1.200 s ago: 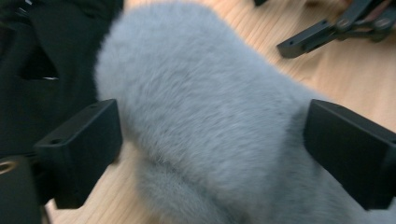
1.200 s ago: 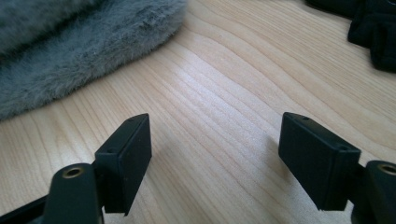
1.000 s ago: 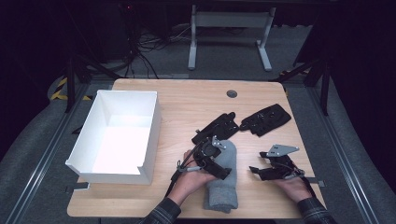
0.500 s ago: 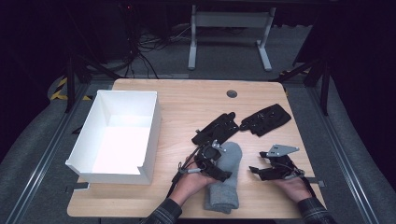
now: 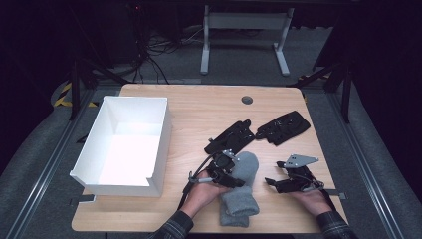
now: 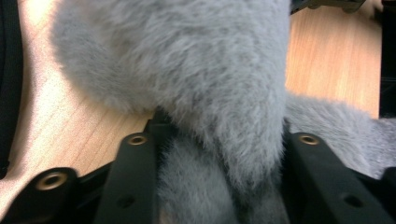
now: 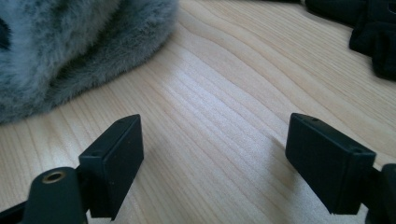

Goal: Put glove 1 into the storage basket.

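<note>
Grey fuzzy sock lies at the table's near edge, toe end pinched in the left gripper, whose jaws have just closed from wide open a second ago. Before lifting toward the white box, grip both layers deep. Right gripper rests just beside, jaws apart and empty.

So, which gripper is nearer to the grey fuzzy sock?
Left. The left gripper has just been closing and its jaws pinch the grey fuzzy sock. The right gripper rests open on the table beside it, apart.
</note>
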A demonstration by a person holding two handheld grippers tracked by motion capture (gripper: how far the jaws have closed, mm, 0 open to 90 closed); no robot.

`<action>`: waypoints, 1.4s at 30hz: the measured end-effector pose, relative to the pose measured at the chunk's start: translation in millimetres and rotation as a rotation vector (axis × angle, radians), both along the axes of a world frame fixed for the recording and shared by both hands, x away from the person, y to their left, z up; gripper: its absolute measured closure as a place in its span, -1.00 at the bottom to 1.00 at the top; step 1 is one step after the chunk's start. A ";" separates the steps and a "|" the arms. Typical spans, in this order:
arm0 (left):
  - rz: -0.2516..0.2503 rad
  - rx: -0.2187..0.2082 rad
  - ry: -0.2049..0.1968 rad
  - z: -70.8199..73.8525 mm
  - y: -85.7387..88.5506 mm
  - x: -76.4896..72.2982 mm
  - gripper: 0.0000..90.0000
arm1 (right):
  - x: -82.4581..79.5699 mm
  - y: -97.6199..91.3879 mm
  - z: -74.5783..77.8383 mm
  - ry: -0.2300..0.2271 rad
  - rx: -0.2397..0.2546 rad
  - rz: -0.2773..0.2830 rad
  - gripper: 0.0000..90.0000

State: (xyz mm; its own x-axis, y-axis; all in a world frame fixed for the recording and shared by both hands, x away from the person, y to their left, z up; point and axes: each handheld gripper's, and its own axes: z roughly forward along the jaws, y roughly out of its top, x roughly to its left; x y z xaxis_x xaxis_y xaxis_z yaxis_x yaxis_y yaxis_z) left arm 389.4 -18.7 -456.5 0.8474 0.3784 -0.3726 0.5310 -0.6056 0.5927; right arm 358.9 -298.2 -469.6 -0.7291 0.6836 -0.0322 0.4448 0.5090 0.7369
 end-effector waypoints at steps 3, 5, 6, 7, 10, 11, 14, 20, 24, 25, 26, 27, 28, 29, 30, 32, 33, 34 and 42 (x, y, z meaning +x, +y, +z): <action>-0.001 -0.014 -0.003 1.7 1.3 -0.5 0.50 | 0.2 0.0 0.0 0.001 0.001 -0.002 -0.57; -0.007 -0.023 -0.007 3.7 3.4 -0.4 0.53 | 0.2 0.0 0.0 0.002 0.001 -0.003 -0.57; -0.006 -0.026 -0.004 5.4 4.0 -0.8 0.53 | 0.3 0.0 0.0 0.002 0.001 -0.003 -0.58; -0.008 -0.017 -0.013 7.2 4.5 -0.9 0.54 | 0.4 0.0 0.0 0.002 0.001 -0.004 -0.58; -0.012 -0.024 -0.029 13.5 6.5 -2.3 0.54 | 0.5 0.0 0.0 0.002 0.000 -0.006 -0.59; -0.010 -0.022 -0.036 16.5 7.2 -3.3 0.54 | 0.5 0.0 0.0 0.002 0.000 -0.007 -0.59; -0.008 -0.039 -0.055 26.2 11.2 -4.9 0.54 | 0.5 0.0 0.0 0.002 0.000 -0.008 -0.59; 0.026 -0.079 -0.097 55.9 28.0 -7.7 0.54 | 0.9 0.2 -0.1 0.003 -0.005 -0.016 -0.63; 0.048 -0.092 -0.118 74.9 38.7 -8.4 0.54 | 1.2 0.1 0.0 0.003 -0.007 -0.019 -0.64; 0.053 -0.093 -0.125 80.2 41.4 -8.5 0.54 | 1.2 0.1 0.0 0.004 -0.007 -0.019 -0.64; 0.063 -0.093 -0.132 85.1 43.9 -8.6 0.54 | 1.3 0.1 0.0 0.004 -0.007 -0.019 -0.64; 0.070 -0.088 -0.138 90.4 46.6 -8.6 0.54 | 1.3 0.1 0.0 0.004 -0.007 -0.020 -0.64; 0.076 -0.084 -0.142 95.2 49.5 -8.2 0.54 | 1.3 0.1 -0.1 0.003 -0.006 -0.020 -0.64; 0.076 -0.084 -0.142 95.2 49.5 -8.2 0.54 | 1.3 0.1 -0.1 0.003 -0.006 -0.020 -0.64; 0.079 -0.091 -0.144 101.0 53.6 -7.0 0.54 | 1.3 0.1 0.0 0.004 -0.007 -0.020 -0.64; 0.089 -0.092 -0.150 109.4 59.4 -5.6 0.54 | 1.3 0.3 0.0 0.005 -0.006 -0.023 -0.64; 0.098 -0.092 -0.159 119.7 65.8 -4.5 0.54 | 1.5 0.4 -0.1 0.004 -0.006 -0.023 -0.64; 0.101 -0.097 -0.161 124.9 69.1 -3.8 0.54 | 1.6 0.4 -0.1 0.003 -0.006 -0.023 -0.64; 0.130 -0.116 -0.190 163.9 95.9 4.6 0.53 | 1.6 0.4 -0.1 0.003 -0.006 -0.023 -0.64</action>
State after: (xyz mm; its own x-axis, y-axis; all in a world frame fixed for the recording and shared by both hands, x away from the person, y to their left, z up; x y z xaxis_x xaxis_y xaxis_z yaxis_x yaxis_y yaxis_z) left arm 394.0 77.1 -292.7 0.8532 0.4532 -0.2584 0.4726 -0.4617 0.7507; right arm 360.5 -297.8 -469.7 -0.7130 0.7003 -0.0343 0.4590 0.5032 0.7322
